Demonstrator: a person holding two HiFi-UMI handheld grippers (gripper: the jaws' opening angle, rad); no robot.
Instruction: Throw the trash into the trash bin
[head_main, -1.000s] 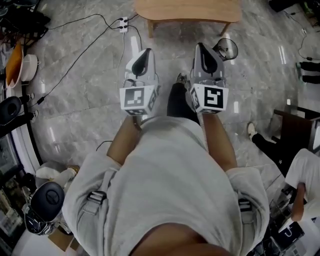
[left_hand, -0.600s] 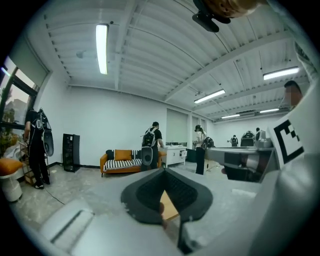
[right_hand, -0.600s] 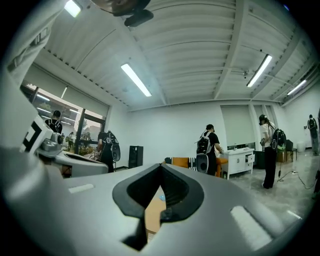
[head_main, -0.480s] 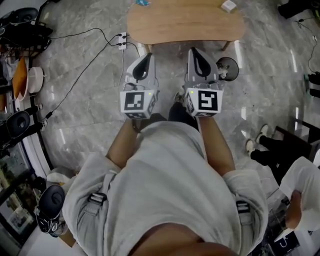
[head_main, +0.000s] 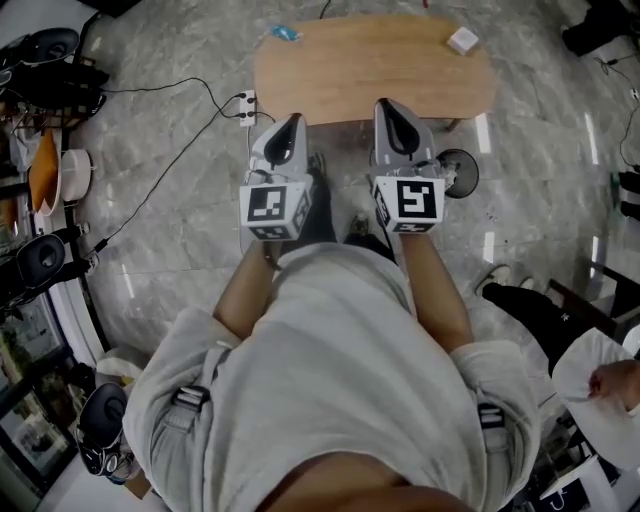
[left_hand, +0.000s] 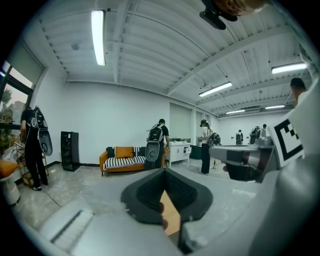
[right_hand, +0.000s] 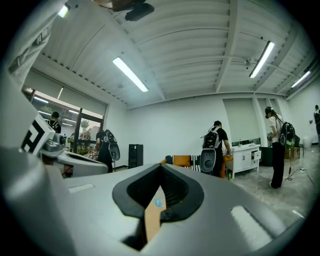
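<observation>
A low wooden table (head_main: 375, 65) stands ahead of me in the head view. On it lie a small blue scrap (head_main: 283, 33) near the far left corner and a white crumpled piece (head_main: 461, 40) near the far right. A small round dark bin (head_main: 458, 172) sits on the floor by the table's near right side. My left gripper (head_main: 292, 120) and right gripper (head_main: 386, 104) are held side by side at the table's near edge, both shut and holding nothing. Through the right gripper view's jaw slit, the blue scrap (right_hand: 158, 203) shows on the table (right_hand: 151, 220).
A white power strip (head_main: 245, 103) with black cables lies on the marble floor left of the table. Dark gear and bowls (head_main: 45, 165) line the left edge. A person (head_main: 600, 370) sits at the right. People with backpacks stand near a striped sofa (left_hand: 130, 157).
The table has slid down the head view as I came closer, so its whole top with both pieces now shows. The bin sits lower in view. Both grippers stay shut.
</observation>
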